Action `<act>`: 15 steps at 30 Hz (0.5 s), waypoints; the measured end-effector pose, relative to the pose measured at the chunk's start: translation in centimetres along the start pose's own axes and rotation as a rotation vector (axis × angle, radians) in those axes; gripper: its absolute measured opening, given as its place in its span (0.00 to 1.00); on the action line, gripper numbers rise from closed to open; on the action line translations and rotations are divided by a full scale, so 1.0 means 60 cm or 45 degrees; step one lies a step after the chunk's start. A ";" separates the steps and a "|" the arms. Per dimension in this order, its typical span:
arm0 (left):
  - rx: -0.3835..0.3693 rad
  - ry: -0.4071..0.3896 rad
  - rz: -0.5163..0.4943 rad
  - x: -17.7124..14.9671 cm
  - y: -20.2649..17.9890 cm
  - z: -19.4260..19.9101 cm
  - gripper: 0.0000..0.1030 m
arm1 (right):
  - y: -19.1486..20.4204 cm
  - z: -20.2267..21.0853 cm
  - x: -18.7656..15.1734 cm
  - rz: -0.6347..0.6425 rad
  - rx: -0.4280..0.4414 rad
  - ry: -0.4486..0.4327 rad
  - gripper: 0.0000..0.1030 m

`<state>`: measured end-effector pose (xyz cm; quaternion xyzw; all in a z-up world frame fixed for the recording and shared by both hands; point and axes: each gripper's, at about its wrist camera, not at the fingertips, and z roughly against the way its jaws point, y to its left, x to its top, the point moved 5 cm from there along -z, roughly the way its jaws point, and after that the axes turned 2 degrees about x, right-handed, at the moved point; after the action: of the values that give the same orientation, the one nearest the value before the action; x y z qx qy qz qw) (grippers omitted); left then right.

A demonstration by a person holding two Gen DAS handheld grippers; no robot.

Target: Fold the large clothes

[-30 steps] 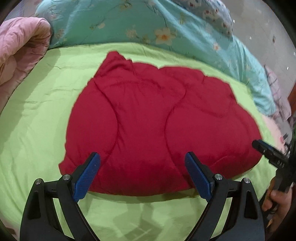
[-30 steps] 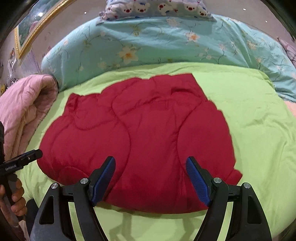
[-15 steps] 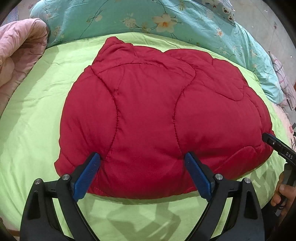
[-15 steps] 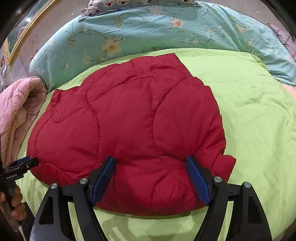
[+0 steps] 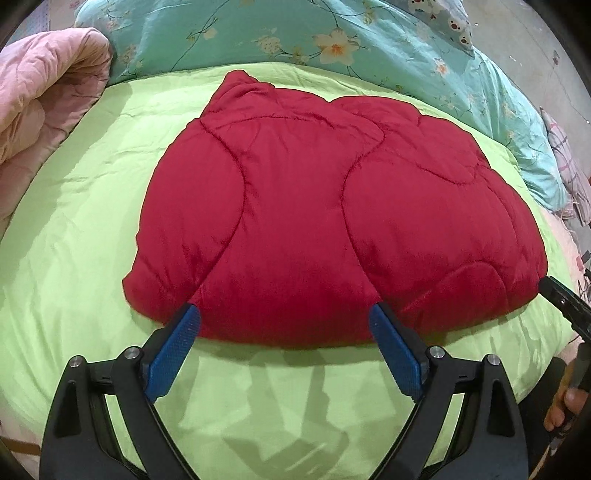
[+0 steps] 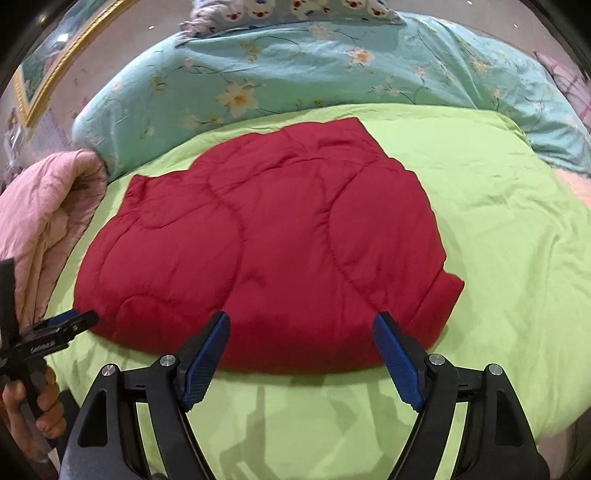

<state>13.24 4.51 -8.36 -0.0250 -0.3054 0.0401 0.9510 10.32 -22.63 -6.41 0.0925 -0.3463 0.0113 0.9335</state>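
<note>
A red quilted garment [image 5: 332,229] [image 6: 266,243] lies folded and flat on the green sheet [image 5: 74,240] [image 6: 498,221]. My left gripper [image 5: 283,317] stands open, its blue pads [image 5: 173,350] over the garment's near edge and pressing nothing. My right gripper [image 6: 301,323] is also open, hovering at the same near edge further right. Each gripper shows in the other's view: the right gripper [image 5: 561,302] by the garment's right corner, the left gripper [image 6: 62,328] by its left corner, both held by a hand [image 6: 33,406].
A rolled pink quilt [image 5: 44,92] [image 6: 37,221] lies at the left of the bed. A teal floral duvet [image 5: 332,37] [image 6: 295,74] and a bear-print pillow [image 6: 295,7] fill the far side. A gold picture frame [image 6: 48,81] hangs on the left wall.
Both views first closed in on the red garment. Since then its near edge has slid up the frame, to just past the fingertips. The jaws of both grippers stayed wide.
</note>
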 end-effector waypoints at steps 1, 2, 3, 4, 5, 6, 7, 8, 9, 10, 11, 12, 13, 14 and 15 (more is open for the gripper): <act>0.009 0.000 -0.009 -0.004 -0.002 0.002 0.91 | 0.007 0.007 -0.006 0.023 -0.002 0.000 0.79; 0.022 -0.001 -0.023 -0.008 -0.004 0.005 0.91 | 0.012 0.011 -0.010 0.039 -0.002 0.002 0.79; 0.031 -0.004 -0.036 -0.012 -0.007 0.007 0.91 | 0.017 0.014 -0.017 0.056 -0.002 0.007 0.79; 0.037 -0.006 -0.045 -0.015 -0.010 0.009 0.91 | 0.022 0.017 -0.023 0.071 -0.005 0.014 0.79; 0.044 -0.011 -0.057 -0.020 -0.014 0.011 0.91 | 0.025 0.018 -0.027 0.079 -0.005 0.020 0.79; 0.044 -0.017 -0.066 -0.025 -0.018 0.013 0.92 | 0.031 0.019 -0.034 0.092 -0.003 0.028 0.79; 0.040 -0.020 -0.074 -0.030 -0.022 0.014 0.92 | 0.036 0.019 -0.042 0.103 -0.002 0.034 0.79; 0.036 -0.022 -0.077 -0.034 -0.024 0.015 0.91 | 0.041 0.019 -0.048 0.111 -0.001 0.038 0.79; 0.032 -0.022 -0.077 -0.040 -0.026 0.016 0.92 | 0.046 0.017 -0.054 0.123 0.000 0.043 0.79; 0.026 -0.016 -0.078 -0.045 -0.027 0.015 0.91 | 0.052 0.016 -0.061 0.136 0.002 0.048 0.79; 0.021 -0.012 -0.080 -0.049 -0.028 0.016 0.91 | 0.057 0.014 -0.065 0.143 0.006 0.053 0.79; 0.022 -0.009 -0.084 -0.054 -0.030 0.016 0.91 | 0.063 0.012 -0.072 0.155 0.012 0.063 0.79; 0.028 -0.008 -0.087 -0.057 -0.031 0.017 0.92 | 0.070 0.008 -0.079 0.171 0.014 0.076 0.79; 0.039 -0.007 -0.092 -0.062 -0.032 0.018 0.91 | 0.075 0.005 -0.083 0.184 0.015 0.088 0.79; 0.044 -0.009 -0.096 -0.064 -0.032 0.020 0.92 | 0.080 0.002 -0.088 0.193 0.019 0.098 0.79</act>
<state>9.56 2.24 -9.48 0.0030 -0.3088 0.0096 0.9511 5.84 -17.73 -8.94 0.0724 -0.3162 0.0882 0.9418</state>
